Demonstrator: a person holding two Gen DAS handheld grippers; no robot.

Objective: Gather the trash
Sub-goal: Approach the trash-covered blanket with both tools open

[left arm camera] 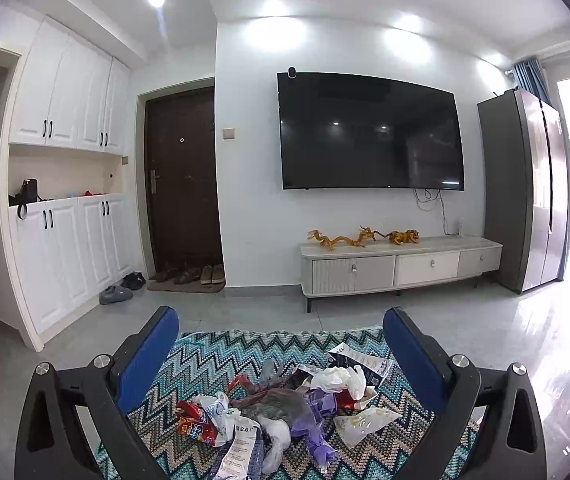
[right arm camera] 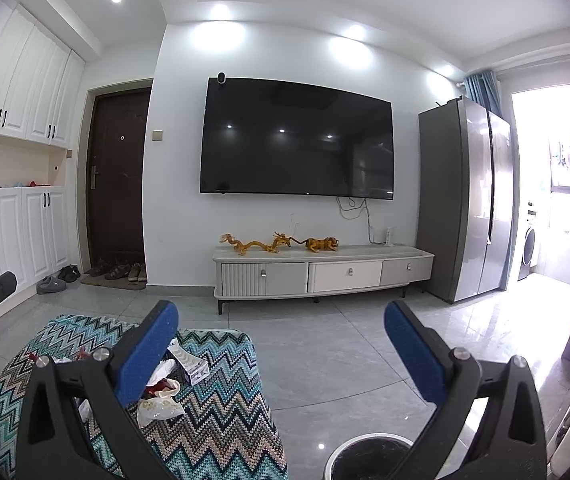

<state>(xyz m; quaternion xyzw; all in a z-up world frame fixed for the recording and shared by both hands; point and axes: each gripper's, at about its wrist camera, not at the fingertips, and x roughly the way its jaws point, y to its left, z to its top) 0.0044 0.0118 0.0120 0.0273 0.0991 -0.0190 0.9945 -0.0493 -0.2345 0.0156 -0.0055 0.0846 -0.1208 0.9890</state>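
Observation:
A heap of trash [left arm camera: 281, 408] lies on a zigzag-patterned cloth [left arm camera: 213, 356]: crumpled plastic bags, a red snack wrapper [left arm camera: 193, 420], purple film, white paper and a printed carton. My left gripper [left arm camera: 281, 344] hovers open above and in front of the heap, its blue pads wide apart, holding nothing. In the right wrist view the same cloth [right arm camera: 221, 412] sits at lower left with some trash [right arm camera: 161, 392] partly hidden behind the left finger. My right gripper [right arm camera: 281, 340] is open and empty over the floor. A round bin with a white rim [right arm camera: 369, 458] stands below it.
A wall-mounted TV [left arm camera: 369, 136] hangs above a low cabinet [left arm camera: 397, 264] with orange figurines. A dark door [left arm camera: 183, 184] with shoes on a mat is at left, beside white cupboards [left arm camera: 65, 208]. A tall fridge [left arm camera: 525, 192] is at right. Grey tiled floor [right arm camera: 345, 344] lies between.

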